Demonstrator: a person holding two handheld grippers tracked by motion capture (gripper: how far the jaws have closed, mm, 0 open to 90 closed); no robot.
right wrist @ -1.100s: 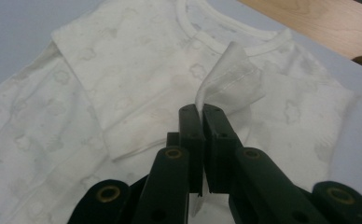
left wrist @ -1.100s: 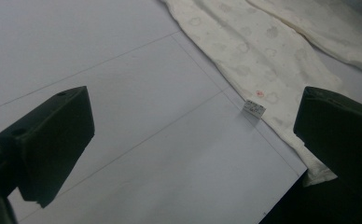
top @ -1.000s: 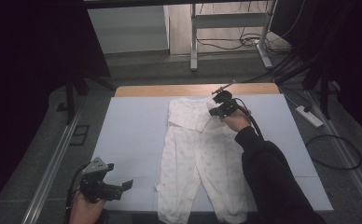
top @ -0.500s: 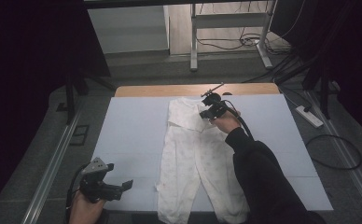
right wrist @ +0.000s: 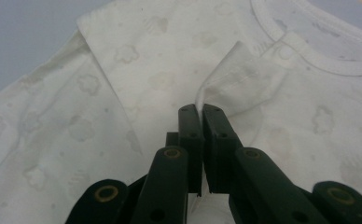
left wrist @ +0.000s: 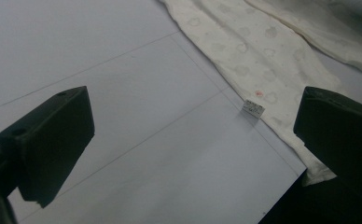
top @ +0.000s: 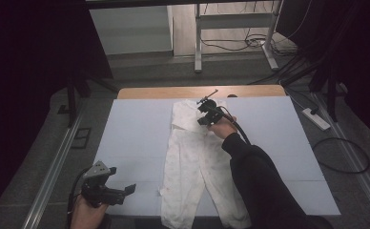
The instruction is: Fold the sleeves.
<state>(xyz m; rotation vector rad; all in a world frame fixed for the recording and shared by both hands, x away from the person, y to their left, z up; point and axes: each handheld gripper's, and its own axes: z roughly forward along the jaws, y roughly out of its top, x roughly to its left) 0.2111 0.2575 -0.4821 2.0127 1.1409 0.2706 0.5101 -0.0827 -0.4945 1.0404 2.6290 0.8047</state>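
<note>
A white baby sleepsuit (top: 192,167) with a faint cloud print lies flat on the pale blue table (top: 135,129), legs toward the near edge. My right gripper (top: 203,117) is over its upper part, shut on a pinched flap of the fabric (right wrist: 226,70) beside the neckline (right wrist: 309,51) and a snap (right wrist: 285,52). In its own view the right gripper (right wrist: 201,109) has its jaws pressed together with cloth rising between them. My left gripper (top: 126,192) rests at the table's near left corner, open, with nothing between its jaws. From the left gripper (left wrist: 193,135) a sleepsuit leg (left wrist: 254,60) and a small label (left wrist: 253,108) lie just ahead.
A wooden strip (top: 197,91) runs along the table's far edge. A power strip (top: 315,119) and cables (top: 340,157) lie on the floor at the right. A metal rail (top: 54,162) runs along the left side. The person's dark sleeve (top: 264,186) covers the sleepsuit's right leg.
My right gripper has moved left and slightly down across the top of the sleepsuit, drawing the pinched flap with it. The left gripper has stayed put.
</note>
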